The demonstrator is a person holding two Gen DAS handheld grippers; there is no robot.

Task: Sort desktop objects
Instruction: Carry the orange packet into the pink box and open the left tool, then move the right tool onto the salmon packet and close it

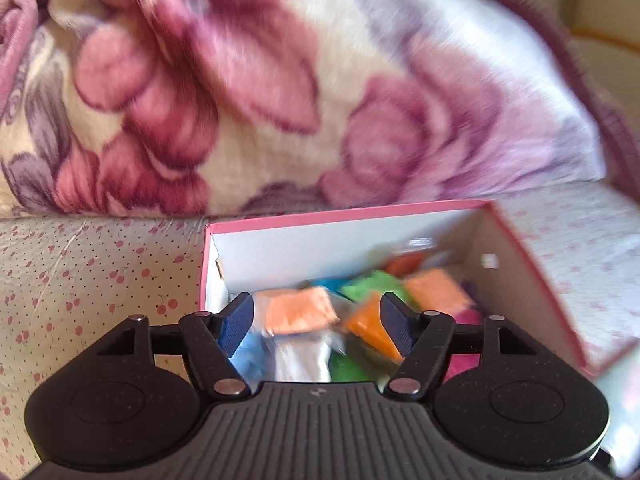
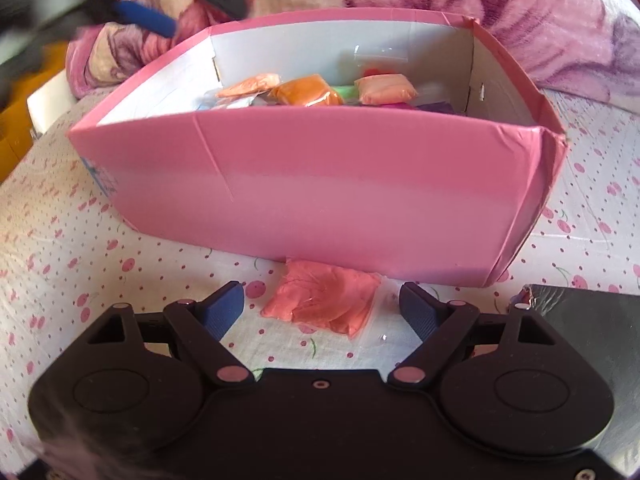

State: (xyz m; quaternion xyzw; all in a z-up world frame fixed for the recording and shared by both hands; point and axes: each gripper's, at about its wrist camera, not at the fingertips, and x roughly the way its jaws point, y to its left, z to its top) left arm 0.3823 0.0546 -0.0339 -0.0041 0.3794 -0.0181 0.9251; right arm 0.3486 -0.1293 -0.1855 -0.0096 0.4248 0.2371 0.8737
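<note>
With the right gripper (image 2: 322,306) spread empty around the pink clay packet (image 2: 324,300) lying against the pink box (image 2: 320,192), pinching its middle seemed best, while the left gripper (image 1: 318,314) hovered apparently empty, jaws apart, over the box.

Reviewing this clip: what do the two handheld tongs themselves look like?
Both tongs, left and right, share one build: matte black ribbed body, two round black discs, black linkage arms with silver rivets, dark blue textured fingers. No cables, sleeves or readable markings show.
</note>
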